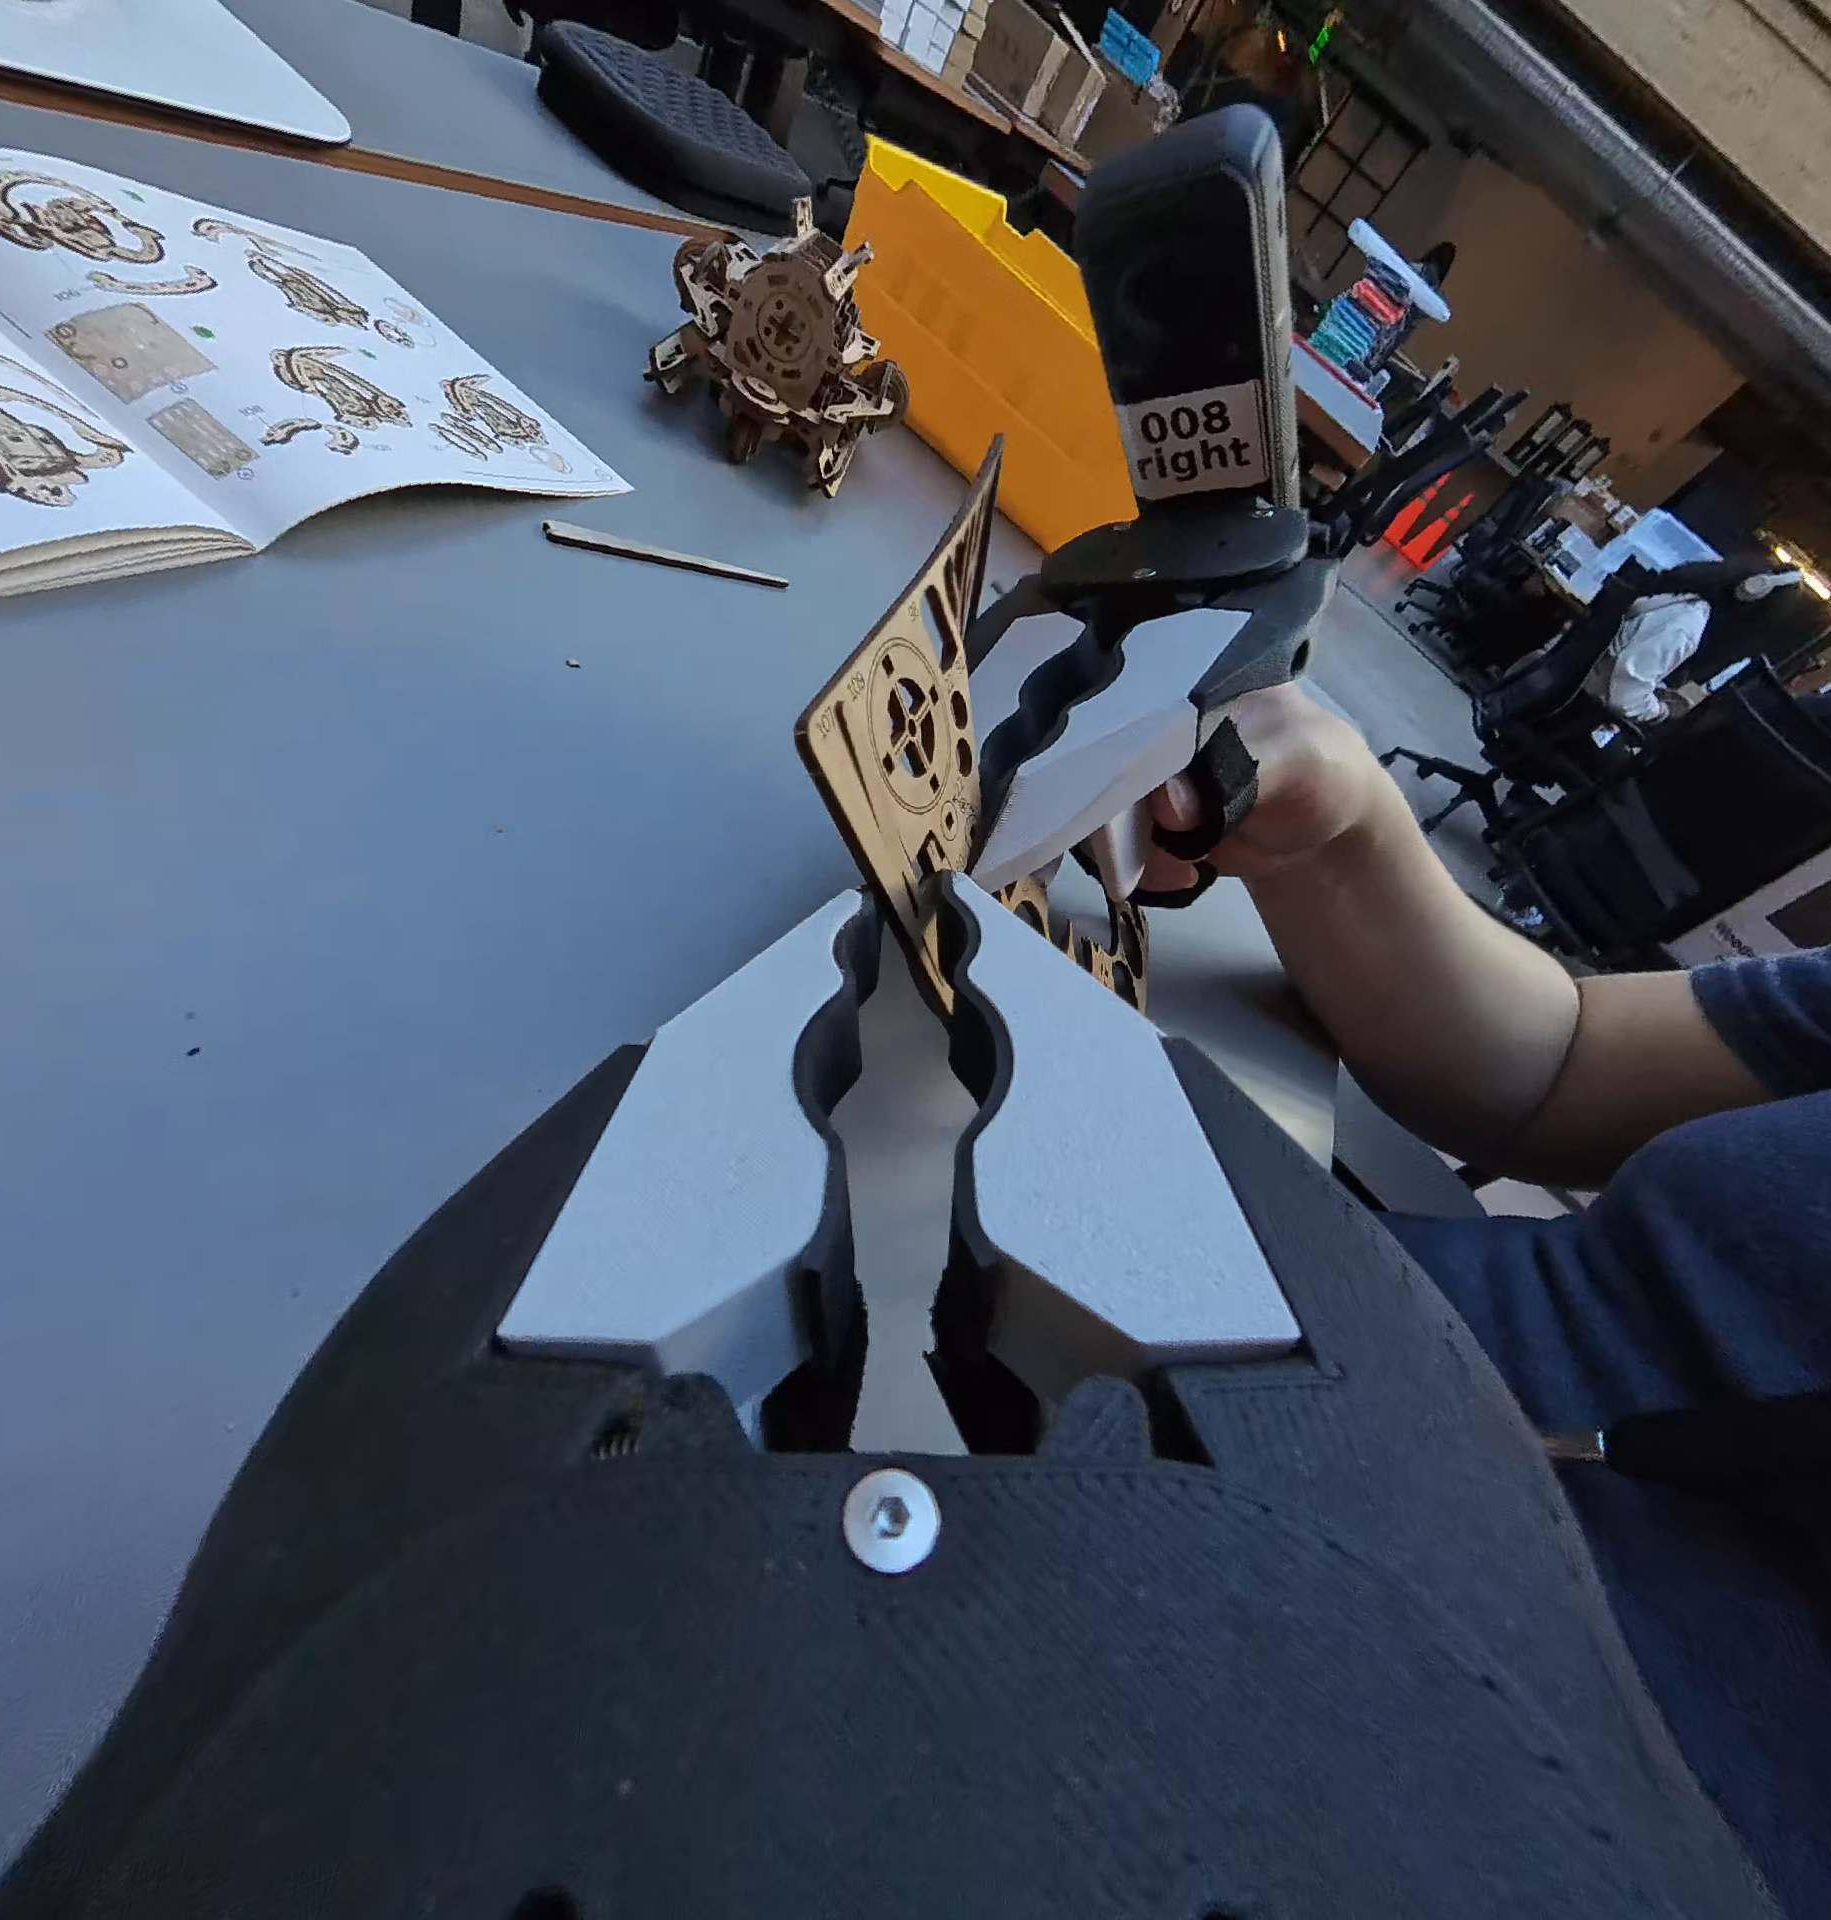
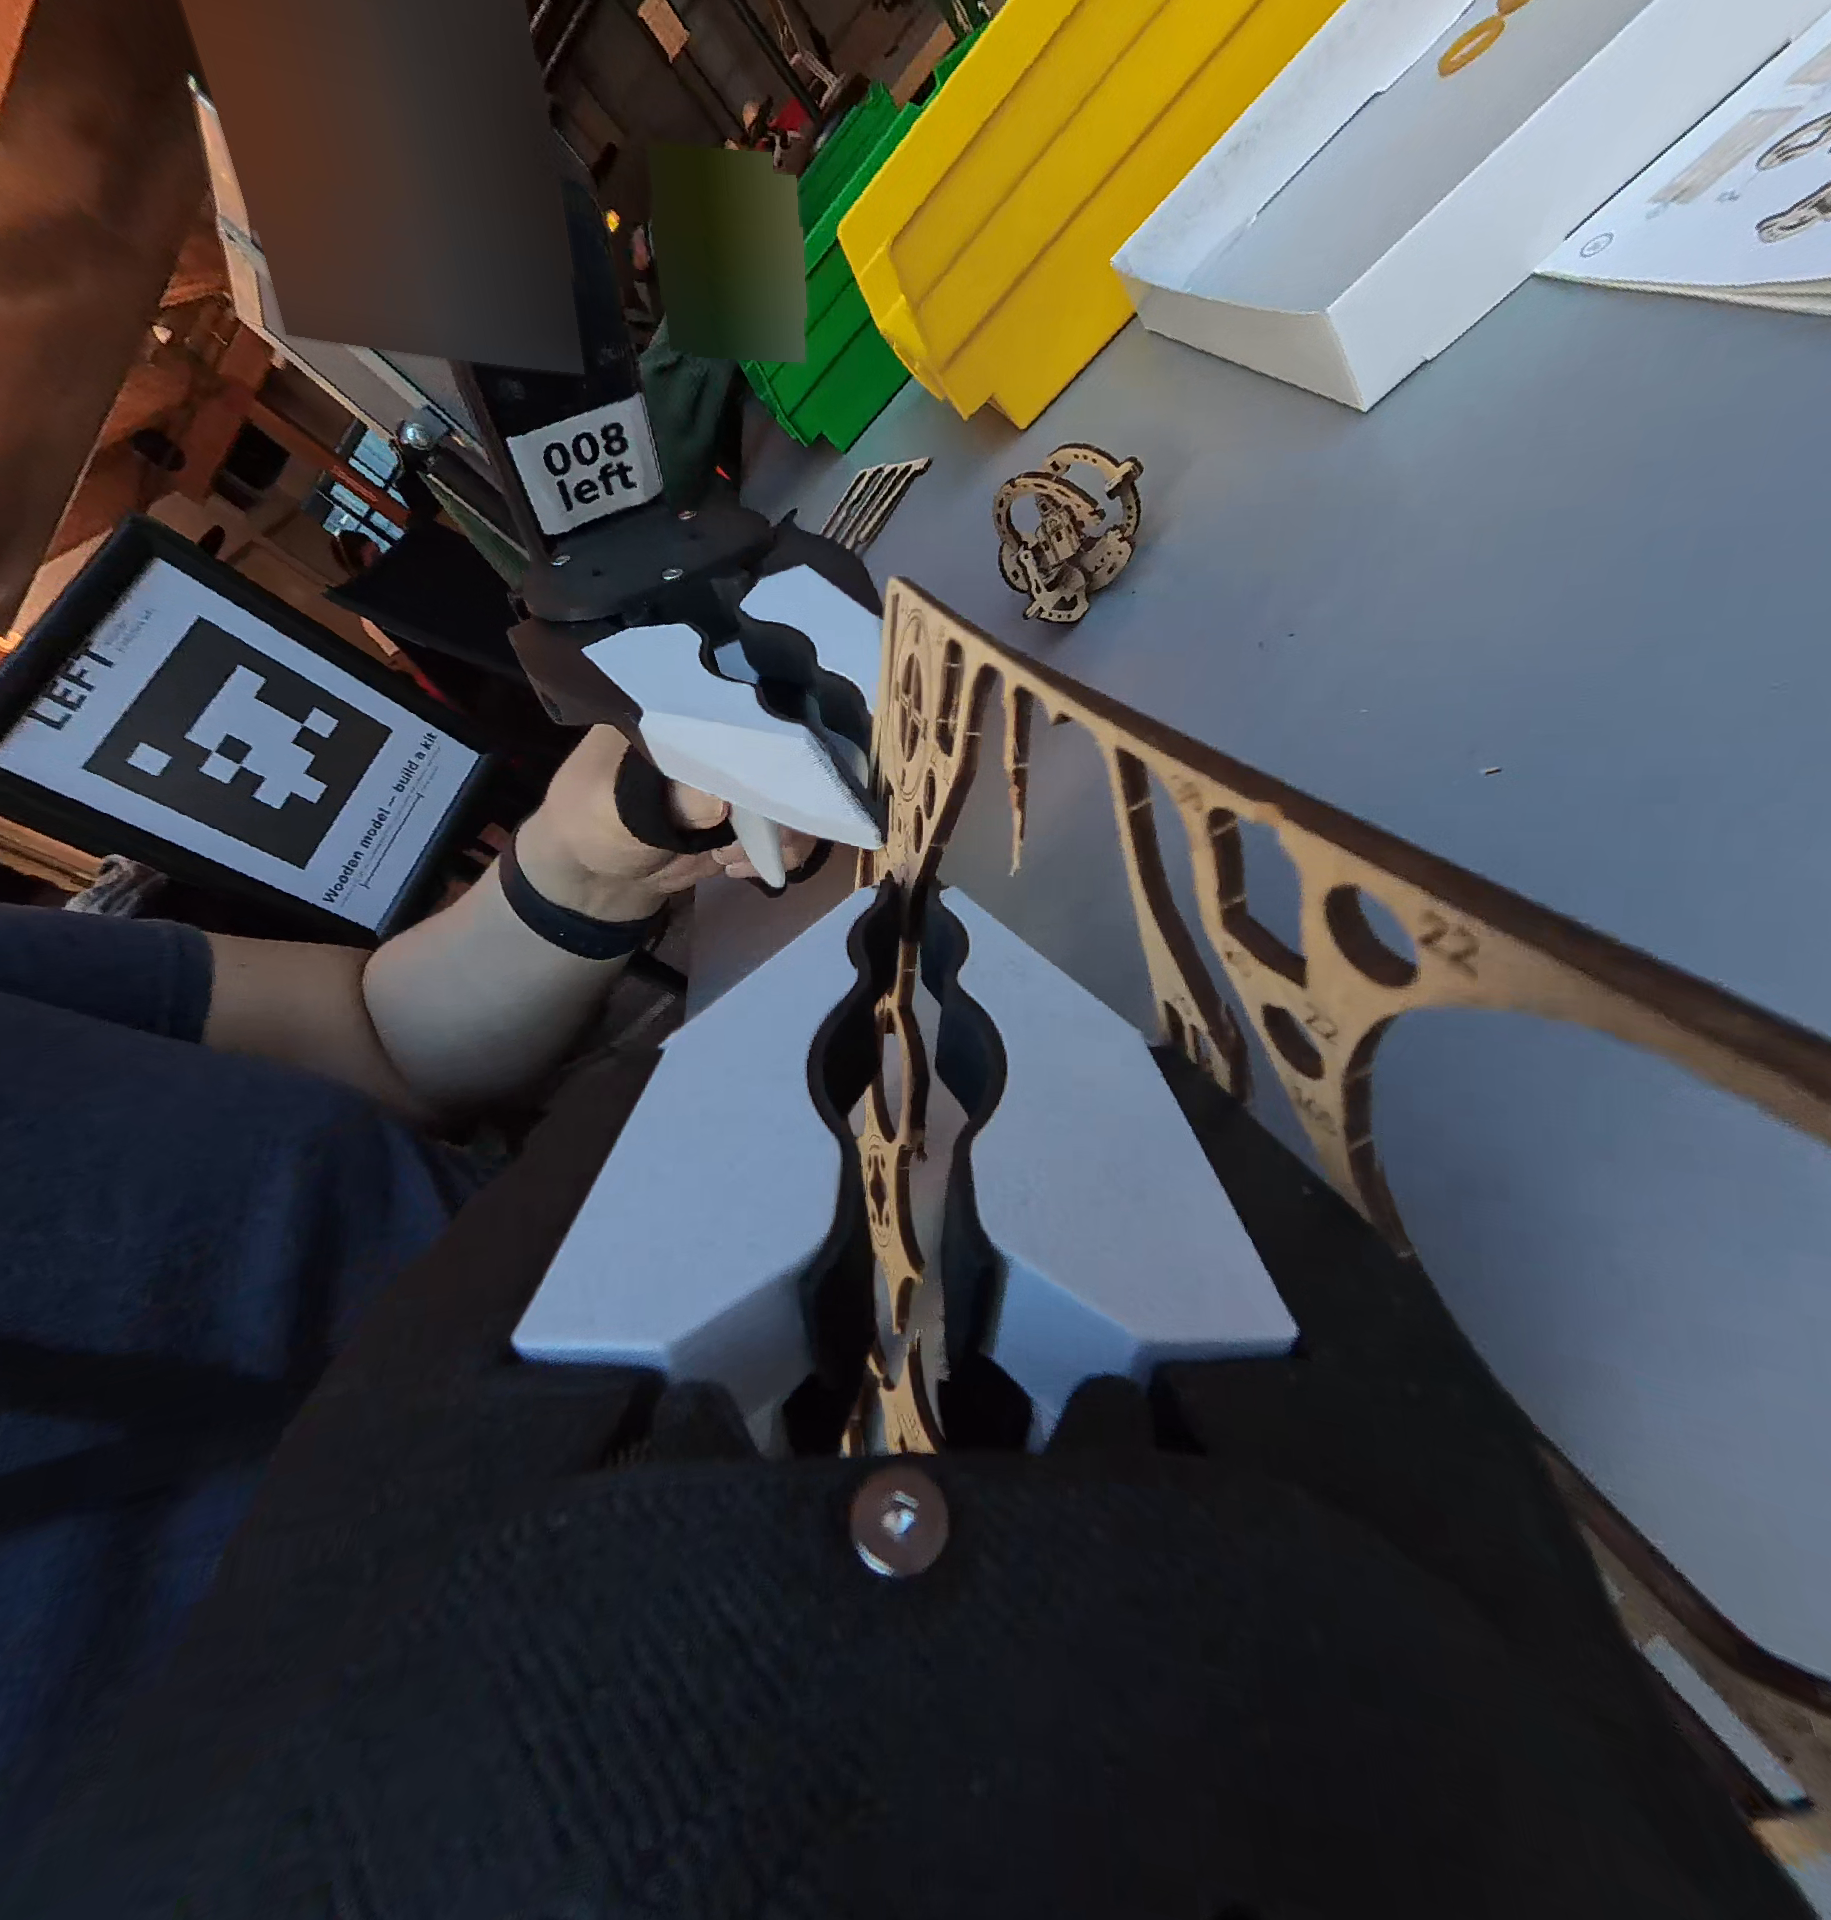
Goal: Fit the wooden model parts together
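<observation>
Your left gripper (image 1: 906, 899) has its fingers closed on the lower edge of the wooden sheet (image 1: 916, 717), a thin laser-cut panel with many parts already punched out. The sheet stands nearly on edge above the grey desk (image 1: 371, 831). Your right gripper (image 2: 906, 904) also has its fingers clamped on the sheet (image 2: 1254, 883), which runs deep between them and stretches out to their right, its large round cut-outs showing the desk (image 2: 1513, 571) through them. The two grippers meet at the same end of the sheet, tips nearly touching.

Beyond the sheet a thin wooden strip (image 1: 662, 556) lies flat on the desk. Farther past it stands the part-built wooden model (image 1: 781, 348), well apart from the sheet, with the open instruction booklet (image 1: 215, 364) to the model's left and a yellow bin (image 1: 973, 343) just to its right. From the right gripper's camera, a white box (image 2: 1410, 270) lies beyond the sheet, beside the yellow bin (image 2: 1004, 229), and green bins (image 2: 838, 301) sit next to that.
</observation>
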The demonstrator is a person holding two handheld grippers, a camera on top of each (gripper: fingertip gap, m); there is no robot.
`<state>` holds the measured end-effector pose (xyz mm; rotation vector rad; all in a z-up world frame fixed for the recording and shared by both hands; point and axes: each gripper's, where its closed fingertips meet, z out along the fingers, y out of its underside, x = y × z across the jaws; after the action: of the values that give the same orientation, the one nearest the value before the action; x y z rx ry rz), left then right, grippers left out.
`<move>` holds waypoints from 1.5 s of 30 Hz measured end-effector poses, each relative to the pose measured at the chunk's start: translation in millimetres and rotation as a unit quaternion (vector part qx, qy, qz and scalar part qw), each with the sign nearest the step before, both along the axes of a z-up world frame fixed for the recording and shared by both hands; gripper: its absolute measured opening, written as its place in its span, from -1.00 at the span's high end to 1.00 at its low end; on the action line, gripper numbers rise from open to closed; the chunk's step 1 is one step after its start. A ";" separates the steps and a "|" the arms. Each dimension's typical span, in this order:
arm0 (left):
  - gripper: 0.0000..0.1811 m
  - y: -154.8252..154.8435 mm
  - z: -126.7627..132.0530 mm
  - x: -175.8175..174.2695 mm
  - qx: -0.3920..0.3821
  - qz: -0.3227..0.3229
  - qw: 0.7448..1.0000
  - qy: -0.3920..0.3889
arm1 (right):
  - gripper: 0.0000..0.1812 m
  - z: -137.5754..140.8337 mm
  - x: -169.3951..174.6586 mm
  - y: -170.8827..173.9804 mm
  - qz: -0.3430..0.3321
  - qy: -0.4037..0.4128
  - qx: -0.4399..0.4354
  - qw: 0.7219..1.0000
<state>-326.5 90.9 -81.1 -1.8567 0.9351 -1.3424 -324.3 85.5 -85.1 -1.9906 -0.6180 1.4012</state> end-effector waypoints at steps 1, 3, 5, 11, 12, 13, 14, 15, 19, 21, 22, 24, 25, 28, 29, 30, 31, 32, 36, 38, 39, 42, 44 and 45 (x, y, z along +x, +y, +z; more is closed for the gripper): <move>0.91 0.4 0.6 0.0 -0.008 0.005 1.000 -0.009 | 0.97 0.8 0.0 0.0 0.000 -0.004 0.010 1.000; 0.91 1.4 0.2 -0.1 -0.019 0.015 1.000 -0.017 | 0.97 0.7 -0.2 0.2 -0.001 -0.010 0.020 1.000; 0.91 1.8 -0.4 -0.4 -0.018 0.022 0.999 -0.017 | 0.97 0.4 -0.2 0.4 -0.002 -0.009 0.018 1.000; 0.94 -2.9 12.2 -0.1 -0.021 0.004 0.998 -0.057 | 0.97 9.4 -1.0 -2.6 0.010 0.022 0.023 0.999; 0.95 -3.9 12.9 -0.4 -0.032 -0.004 0.998 -0.063 | 0.97 9.0 -1.6 -3.1 0.013 0.024 0.020 0.999; 0.96 -4.7 14.3 -0.6 -0.040 -0.012 0.997 -0.071 | 0.97 9.6 -2.4 -3.3 0.014 0.030 0.017 0.999; 0.97 -4.8 15.2 -0.8 -0.044 -0.015 0.996 -0.078 | 0.97 10.4 -3.1 -3.4 0.014 0.033 0.016 0.999; 0.97 -4.5 15.0 -0.5 -0.045 -0.016 0.996 -0.080 | 0.97 10.0 -3.0 -2.9 0.013 0.032 0.017 0.999; 0.97 -9.9 15.9 3.3 -0.047 -0.038 0.994 -0.086 | 0.96 12.6 -5.1 -5.2 0.022 0.043 0.015 0.999; 0.97 -6.1 11.2 4.5 -0.041 -0.025 0.996 -0.072 | 0.96 8.0 -4.1 -2.1 0.012 0.032 0.010 0.999; 0.96 -6.3 11.0 5.2 -0.041 -0.025 0.996 -0.071 | 0.96 7.6 -3.5 -2.2 0.013 0.032 0.008 0.999; 0.97 -7.5 11.7 6.3 -0.051 -0.029 0.996 -0.074 | 0.96 8.3 -2.1 -3.2 0.019 0.034 0.007 0.999; 0.96 -7.2 11.7 6.2 -0.054 -0.028 0.995 -0.074 | 0.96 8.5 -2.1 -3.2 0.019 0.034 0.007 0.999; 0.95 -4.6 10.2 4.2 -0.050 -0.020 0.996 -0.068 | 0.96 7.0 -2.5 -2.1 0.015 0.028 0.011 0.999; 0.95 -4.0 10.2 3.7 -0.051 -0.019 0.996 -0.069 | 0.96 6.9 -2.4 -2.0 0.015 0.028 0.011 0.999; 0.95 -3.7 10.4 3.2 -0.053 -0.018 0.996 -0.071 | 0.96 6.9 -2.4 -2.0 0.014 0.027 0.012 0.999; 0.95 -3.4 10.0 3.1 -0.054 -0.017 0.996 -0.071 | 0.96 6.5 -2.3 -1.9 0.014 0.025 0.012 1.000; 0.95 -3.4 9.2 3.2 -0.054 -0.016 0.996 -0.071 | 0.96 5.8 -2.2 -1.7 0.013 0.022 0.013 1.000; 0.98 -6.1 11.7 3.2 -0.051 -0.027 0.996 -0.073 | 0.95 6.9 -2.4 -1.9 0.015 0.022 0.016 1.000; 0.99 -8.1 16.6 2.9 -0.062 -0.037 0.994 -0.083 | 0.94 12.1 -3.2 -2.2 0.014 0.033 0.023 0.999; 0.99 -9.0 17.7 2.9 -0.061 -0.041 0.994 -0.083 | 0.94 13.0 -3.1 -2.8 0.015 0.035 0.023 0.999; 0.99 -11.3 20.0 2.8 -0.052 -0.045 0.994 -0.082 | 0.96 16.2 -3.1 -5.2 0.022 0.041 0.024 0.999; 0.98 -11.9 19.8 2.7 -0.034 -0.041 0.996 -0.075 | 0.97 17.2 -2.8 -6.5 0.022 0.030 0.041 0.998; 0.99 -11.2 19.1 2.3 -0.025 -0.036 0.997 -0.071 | 0.98 18.8 -3.3 -7.9 0.024 0.028 0.052 0.998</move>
<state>-324.1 79.7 -62.0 -1.7533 0.9104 -1.5322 -327.6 77.6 -66.3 -1.8610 -0.7028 1.4190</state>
